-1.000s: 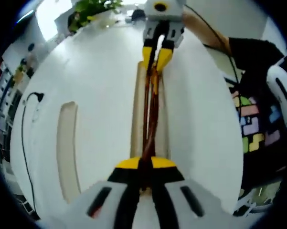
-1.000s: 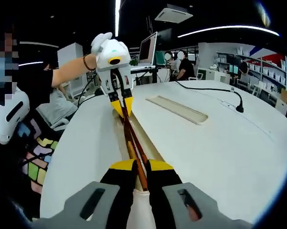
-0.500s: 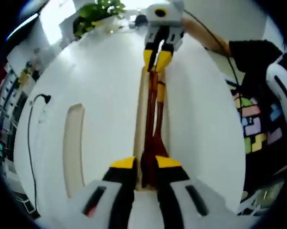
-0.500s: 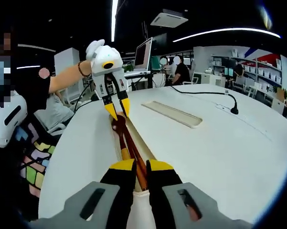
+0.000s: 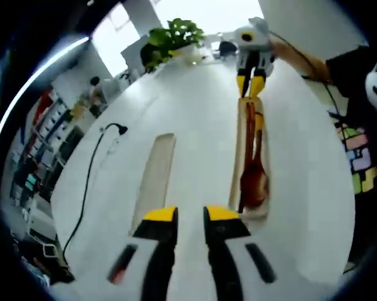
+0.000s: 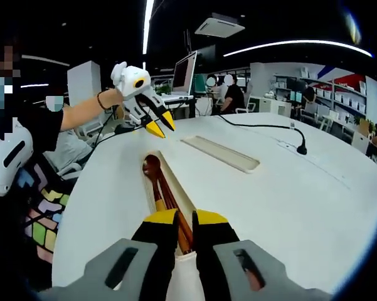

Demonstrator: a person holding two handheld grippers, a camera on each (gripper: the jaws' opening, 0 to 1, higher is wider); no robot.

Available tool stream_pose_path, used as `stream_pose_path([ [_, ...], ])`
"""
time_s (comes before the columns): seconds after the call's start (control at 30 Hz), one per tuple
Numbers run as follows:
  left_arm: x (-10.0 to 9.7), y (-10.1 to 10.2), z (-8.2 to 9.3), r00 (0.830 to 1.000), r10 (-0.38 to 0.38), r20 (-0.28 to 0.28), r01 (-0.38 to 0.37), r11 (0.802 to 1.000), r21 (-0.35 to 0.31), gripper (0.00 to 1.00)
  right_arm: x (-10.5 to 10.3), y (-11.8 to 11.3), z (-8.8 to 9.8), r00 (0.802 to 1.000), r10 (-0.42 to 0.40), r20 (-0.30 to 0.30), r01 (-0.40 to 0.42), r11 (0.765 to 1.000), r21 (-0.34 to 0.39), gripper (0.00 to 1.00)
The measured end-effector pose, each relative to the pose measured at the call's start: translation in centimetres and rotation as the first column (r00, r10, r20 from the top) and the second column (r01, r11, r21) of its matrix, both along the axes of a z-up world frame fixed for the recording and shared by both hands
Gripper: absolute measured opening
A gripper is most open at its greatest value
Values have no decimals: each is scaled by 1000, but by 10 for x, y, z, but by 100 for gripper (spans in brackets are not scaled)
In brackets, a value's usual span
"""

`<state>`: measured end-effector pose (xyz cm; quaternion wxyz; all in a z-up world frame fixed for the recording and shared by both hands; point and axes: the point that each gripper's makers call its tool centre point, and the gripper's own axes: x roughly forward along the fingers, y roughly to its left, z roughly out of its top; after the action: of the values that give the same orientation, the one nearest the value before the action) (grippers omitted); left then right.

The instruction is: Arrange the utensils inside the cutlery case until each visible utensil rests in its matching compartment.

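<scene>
Left gripper view is showing us the cutlery case [image 5: 244, 164], a long pale tray lying on the white table [image 5: 194, 113], with a dark wooden spoon [image 5: 253, 183] and slim sticks that we are reading as chopsticks [image 5: 249, 128] lying lengthwise inside it. We are holding the left gripper [image 5: 191, 216] above the table just beside the case's near end, its jaws spread with nothing between them. A second pale tray, perhaps the lid [image 5: 155, 174], is lying parallel, apart from the case.

In the right gripper view we are seeing the right gripper [image 6: 184, 219] at the case's other end, jaws nearly together around the utensil handles; whether they are actually pinching them we cannot tell. The spoon [image 6: 152, 168] bowl is resting at the far end of the case [image 6: 179, 188].

We are judging these utensils light, stiff and smooth, likely to roll or slide. We are thinking the best hold is across the handle, near the middle.
</scene>
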<state>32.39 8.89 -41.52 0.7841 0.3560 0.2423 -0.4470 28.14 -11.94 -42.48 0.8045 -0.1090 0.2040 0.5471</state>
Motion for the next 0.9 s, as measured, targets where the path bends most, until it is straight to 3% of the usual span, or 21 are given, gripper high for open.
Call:
stream_pose_path([
  [0.13,14,27,-6,996,82,46,-83,997,9,17,8,3,2,1000,-14,0,14,1000,-10,8],
  [0.33,32,55,-3,969,239,62,-231,967,-111,17,25,9,6,998,-66,-18,66,998,5,8],
  [0.53,47,65,-2,946,306,104,-285,941,-180,24,50,17,10,992,-128,-14,128,992,4,9],
  [0.57,48,64,-2,942,324,87,-301,931,-208,23,58,17,10,986,-165,-14,165,986,1,9],
  [0.6,49,62,-3,934,357,31,-338,906,-254,22,63,16,9,981,-192,-9,192,981,-9,9],
  [0.7,55,59,-3,903,415,-110,-423,818,-390,24,77,23,10,976,-217,18,218,976,-22,12],
  [0.8,64,67,-6,859,483,-169,-505,751,-426,27,90,31,11,968,-250,5,250,968,-4,15],
  [0.83,68,71,-6,848,511,-143,-520,746,-416,28,94,33,10,966,-258,5,258,966,-6,16],
  [0.9,71,73,-1,858,510,-65,-488,770,-412,32,104,33,8,958,-288,5,288,958,-16,17],
])
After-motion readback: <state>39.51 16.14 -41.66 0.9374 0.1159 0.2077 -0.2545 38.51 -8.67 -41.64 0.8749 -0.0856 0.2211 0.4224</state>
